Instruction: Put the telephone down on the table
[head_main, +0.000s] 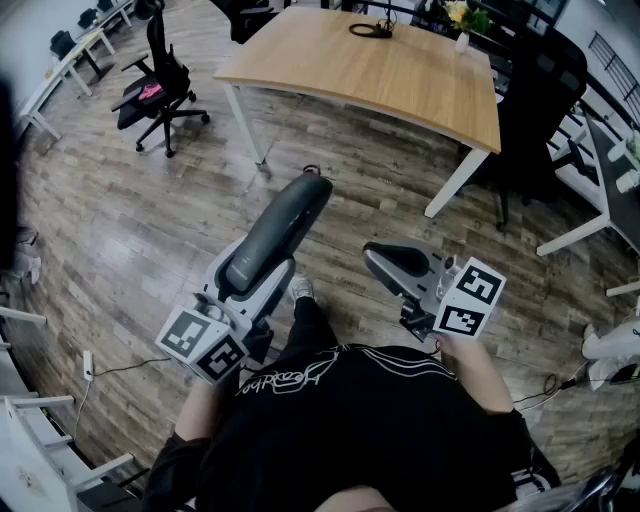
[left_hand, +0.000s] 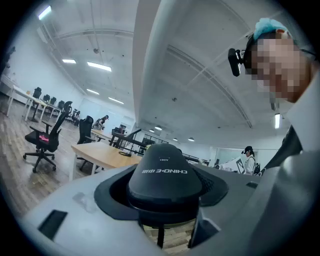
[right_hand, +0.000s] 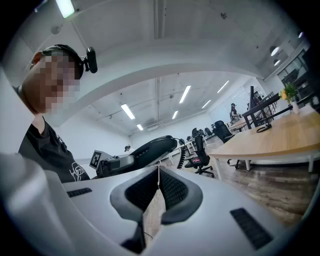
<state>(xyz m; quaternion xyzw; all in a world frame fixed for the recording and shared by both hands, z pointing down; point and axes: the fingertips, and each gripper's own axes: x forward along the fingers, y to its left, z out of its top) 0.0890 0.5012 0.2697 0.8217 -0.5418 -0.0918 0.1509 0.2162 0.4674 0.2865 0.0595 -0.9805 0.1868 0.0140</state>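
A dark grey telephone handset (head_main: 275, 235) is held off the floor, tilted up and away from me, with my left gripper (head_main: 250, 278) shut on its lower part. In the left gripper view the handset's black end (left_hand: 165, 175) fills the space between the jaws. To its right, my right gripper (head_main: 380, 262) is shut, its jaw tips meeting with nothing between them (right_hand: 159, 172); past them the handset (right_hand: 150, 147) shows again. The wooden table (head_main: 400, 70) stands some way ahead of both grippers, across open wood floor.
A black office chair (head_main: 160, 85) stands at the far left and another dark chair (head_main: 540, 100) right of the table. On the table lie a black cable loop (head_main: 372, 30) and a small vase with flowers (head_main: 462, 40). White desks line both sides. A power strip (head_main: 88, 365) lies on the floor.
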